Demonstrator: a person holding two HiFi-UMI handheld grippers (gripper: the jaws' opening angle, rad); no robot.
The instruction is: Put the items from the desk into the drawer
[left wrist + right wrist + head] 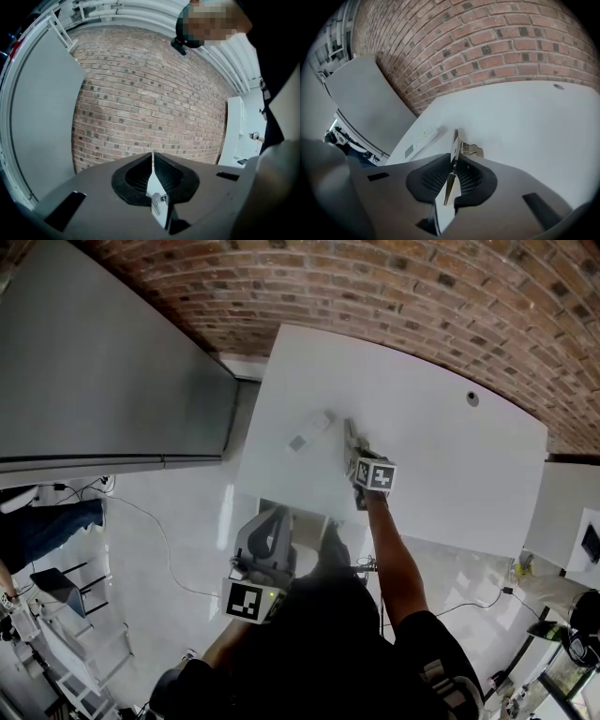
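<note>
A long white box (308, 431) lies on the white desk (441, 456), also seen as the white box (420, 138) in the right gripper view. My right gripper (350, 430) rests low over the desk just right of that box, jaws shut. A thin metal strip and a small metal hook (471, 149) show at its tips; I cannot tell whether they are a held item. My left gripper (269, 526) hangs off the desk's near edge, above a pale drawer-like opening (302, 511). It is shut, empty, and points at the brick wall (150, 108).
A large grey panel (94, 362) stands left of the desk. The brick wall (422, 296) runs behind it. A second white desk (562, 512) is at the right. Cables (164, 540) and a chair (66, 582) are on the floor at the left.
</note>
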